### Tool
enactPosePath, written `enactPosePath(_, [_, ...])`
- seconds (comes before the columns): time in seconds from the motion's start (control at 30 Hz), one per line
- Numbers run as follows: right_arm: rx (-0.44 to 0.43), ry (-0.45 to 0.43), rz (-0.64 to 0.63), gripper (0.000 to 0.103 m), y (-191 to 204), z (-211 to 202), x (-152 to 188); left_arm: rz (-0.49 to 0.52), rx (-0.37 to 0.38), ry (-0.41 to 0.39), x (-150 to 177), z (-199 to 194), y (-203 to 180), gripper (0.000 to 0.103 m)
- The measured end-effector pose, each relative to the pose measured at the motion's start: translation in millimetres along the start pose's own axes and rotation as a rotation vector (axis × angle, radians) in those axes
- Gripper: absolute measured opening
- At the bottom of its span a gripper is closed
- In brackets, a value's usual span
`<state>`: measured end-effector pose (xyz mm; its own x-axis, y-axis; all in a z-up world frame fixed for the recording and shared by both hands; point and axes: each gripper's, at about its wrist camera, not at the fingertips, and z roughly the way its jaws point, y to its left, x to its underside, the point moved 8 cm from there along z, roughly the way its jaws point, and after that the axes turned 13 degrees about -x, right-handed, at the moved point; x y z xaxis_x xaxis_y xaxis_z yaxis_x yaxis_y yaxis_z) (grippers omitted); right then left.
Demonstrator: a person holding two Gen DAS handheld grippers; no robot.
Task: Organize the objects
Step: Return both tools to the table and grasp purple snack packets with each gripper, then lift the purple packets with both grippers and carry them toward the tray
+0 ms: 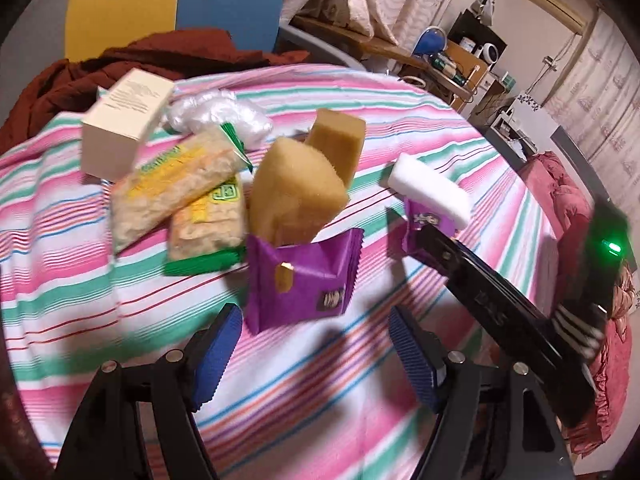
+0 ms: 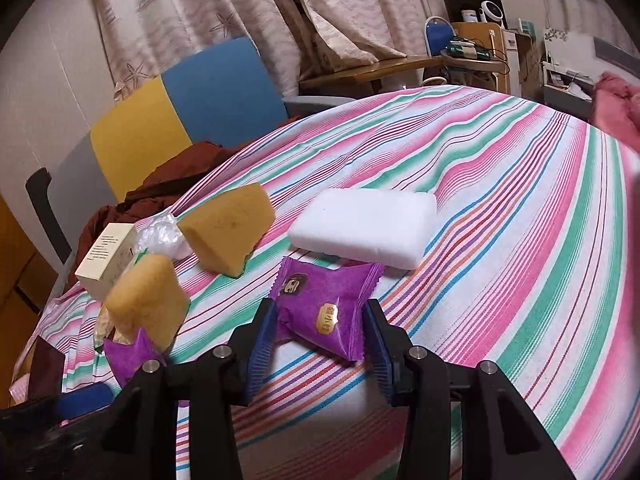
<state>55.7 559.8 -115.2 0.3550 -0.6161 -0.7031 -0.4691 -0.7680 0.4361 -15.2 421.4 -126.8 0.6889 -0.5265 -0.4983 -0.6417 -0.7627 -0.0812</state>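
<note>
While the left gripper [image 1: 312, 354] hangs wide open short of one purple snack packet [image 1: 302, 280], probably lining up a grab, the right gripper [image 2: 320, 344] pinches the other purple packet [image 2: 330, 314] beside the white sponge [image 2: 364, 228], likely sorting.

Both grippers share one build. The left gripper [image 1: 316, 354] has black angular arms with round silver screws and ribbed blue pads [image 1: 216, 356]. The right gripper [image 2: 320, 354] matches: black arms, silver screws, ribbed blue pads [image 2: 260, 354]. Seen from the left, its black body carries a small green light.
</note>
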Motion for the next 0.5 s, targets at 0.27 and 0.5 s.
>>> enactPosePath(0.27, [0.009,-0.004,-0.012,0.046,0.9,2.9,0.3,0.007,-0.045,-0.129,-12.7,7.0,3.1,0.076])
enactPosePath(0.5, [0.024,-0.009,-0.031,0.046,3.3,1.8,1.7,-0.026,-0.033,-0.155,-6.0,6.6,22.8,0.055])
